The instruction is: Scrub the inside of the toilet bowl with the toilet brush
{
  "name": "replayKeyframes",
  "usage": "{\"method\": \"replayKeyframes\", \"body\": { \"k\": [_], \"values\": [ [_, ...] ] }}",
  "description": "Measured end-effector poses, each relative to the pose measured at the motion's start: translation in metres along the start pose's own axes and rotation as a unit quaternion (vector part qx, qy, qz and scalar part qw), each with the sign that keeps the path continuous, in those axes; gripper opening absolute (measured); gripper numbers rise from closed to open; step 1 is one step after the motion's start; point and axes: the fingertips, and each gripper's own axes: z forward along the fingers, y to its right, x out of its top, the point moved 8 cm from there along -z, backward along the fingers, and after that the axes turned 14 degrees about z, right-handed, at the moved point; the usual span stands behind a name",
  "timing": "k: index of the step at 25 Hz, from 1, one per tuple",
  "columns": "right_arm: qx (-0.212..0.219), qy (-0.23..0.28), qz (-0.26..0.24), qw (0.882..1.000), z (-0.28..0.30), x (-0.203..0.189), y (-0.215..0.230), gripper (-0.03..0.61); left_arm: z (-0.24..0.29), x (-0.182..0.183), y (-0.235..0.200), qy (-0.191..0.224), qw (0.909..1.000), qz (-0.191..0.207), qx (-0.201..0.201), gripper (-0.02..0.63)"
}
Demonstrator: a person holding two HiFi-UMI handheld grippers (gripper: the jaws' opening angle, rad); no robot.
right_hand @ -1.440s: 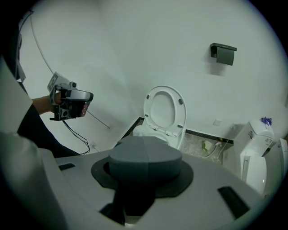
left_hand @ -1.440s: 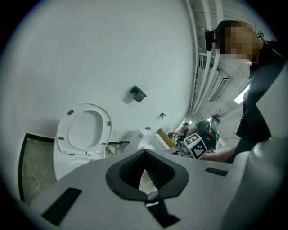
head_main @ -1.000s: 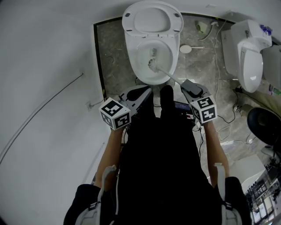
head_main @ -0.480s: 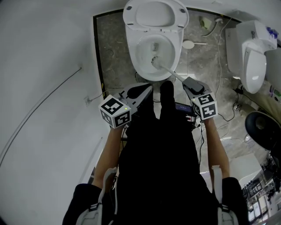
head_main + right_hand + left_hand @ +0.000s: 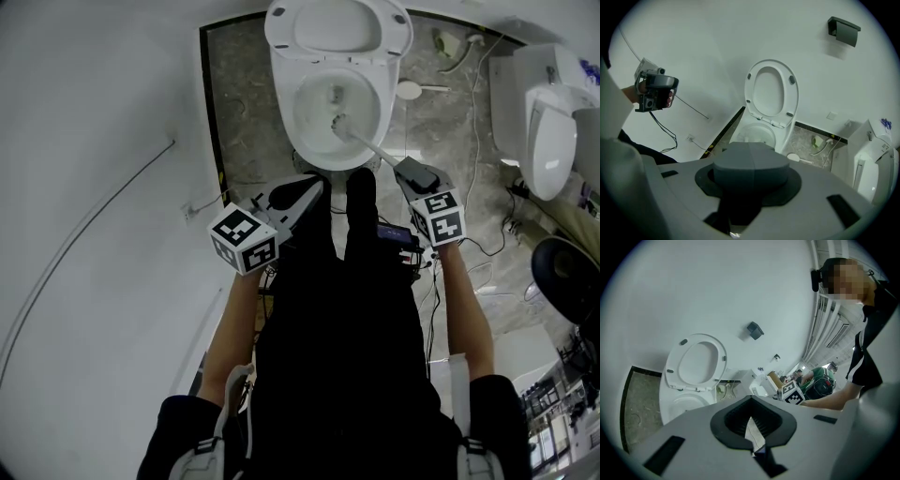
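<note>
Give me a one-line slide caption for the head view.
Right gripper holds the toilet brush, bristles inside the toilet bowl; left gripper shut near the bowl's front.

Even, cool indoor light, soft shadows; both gripper views show strong fisheye bending and dark corners.

The toilet bowl (image 5: 294, 114) lies at 12 o'clock, its seat (image 5: 281, 28) raised behind it, the toilet brush (image 5: 340, 123) reaching into it from 5 o'clock. A second toilet (image 5: 548, 141) stands at 2 o'clock.
</note>
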Motion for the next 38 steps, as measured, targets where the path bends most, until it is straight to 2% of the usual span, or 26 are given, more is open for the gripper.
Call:
{"method": "replayKeyframes", "body": {
  "k": [15, 26, 38],
  "values": [
    [-0.028, -0.016, -0.001, 0.999, 0.044, 0.013, 0.01, 0.158, 0.006, -0.009, -0.017, -0.005, 0.9998, -0.019, -0.001, 0.009],
    [-0.051, -0.01, 0.0, 0.999, 0.082, 0.018, 0.017, 0.158, 0.015, -0.024, -0.02, -0.014, 0.9992, -0.035, -0.016, 0.009],
    [-0.079, -0.008, -0.001, 0.997, 0.122, 0.032, 0.035, 0.158, 0.016, -0.035, -0.029, -0.022, 0.9985, -0.049, -0.007, 0.009]
  ]
}}
